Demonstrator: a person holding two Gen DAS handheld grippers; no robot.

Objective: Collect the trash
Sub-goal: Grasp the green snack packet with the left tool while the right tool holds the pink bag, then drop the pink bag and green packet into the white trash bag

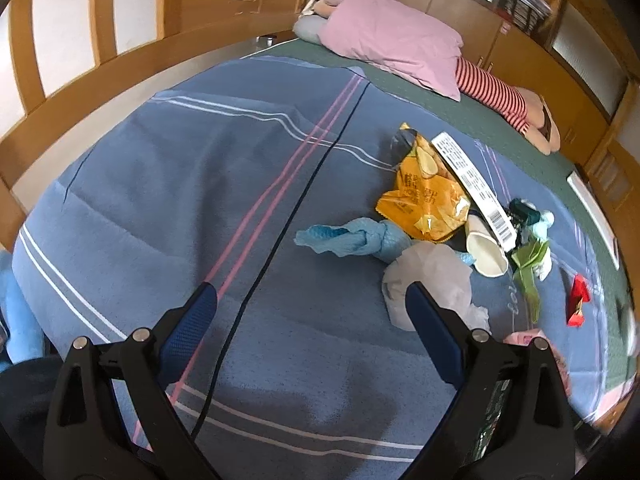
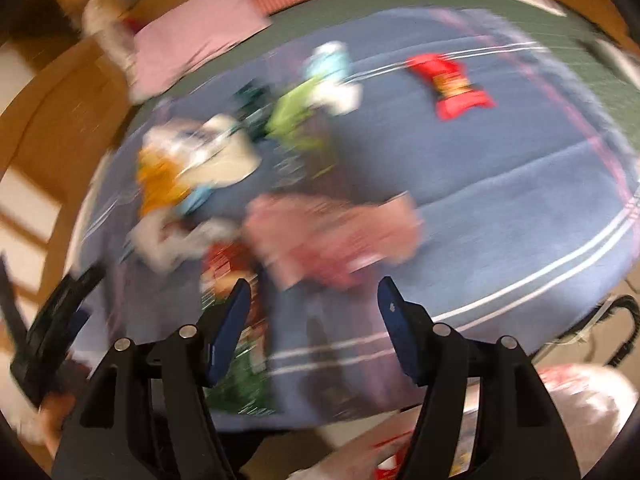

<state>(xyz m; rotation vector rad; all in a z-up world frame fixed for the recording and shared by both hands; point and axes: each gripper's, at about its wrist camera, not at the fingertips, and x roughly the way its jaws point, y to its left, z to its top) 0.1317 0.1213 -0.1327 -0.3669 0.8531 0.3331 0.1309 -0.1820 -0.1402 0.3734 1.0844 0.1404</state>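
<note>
Blue blanket [image 1: 160, 200]; white crumpled paper [image 1: 436, 280] just beyond left hand-held gripper [image 1: 312, 300].

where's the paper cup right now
In the left wrist view the paper cup lies on its side right of centre on the blue blanket, beside the yellow snack bag.

Motion-blurred blue blanket [image 2: 500, 168], right gripper [image 2: 314, 300] open above its near edge, pink wrapper [image 2: 332, 236] just beyond fingertips, red wrapper [image 2: 452, 84] farther back

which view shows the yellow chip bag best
The left wrist view: the yellow chip bag lies sharp on the blue blanket, its print visible, a white label strip across it. In the right wrist view it is only a blurred orange smear at the pile's left edge.
</note>
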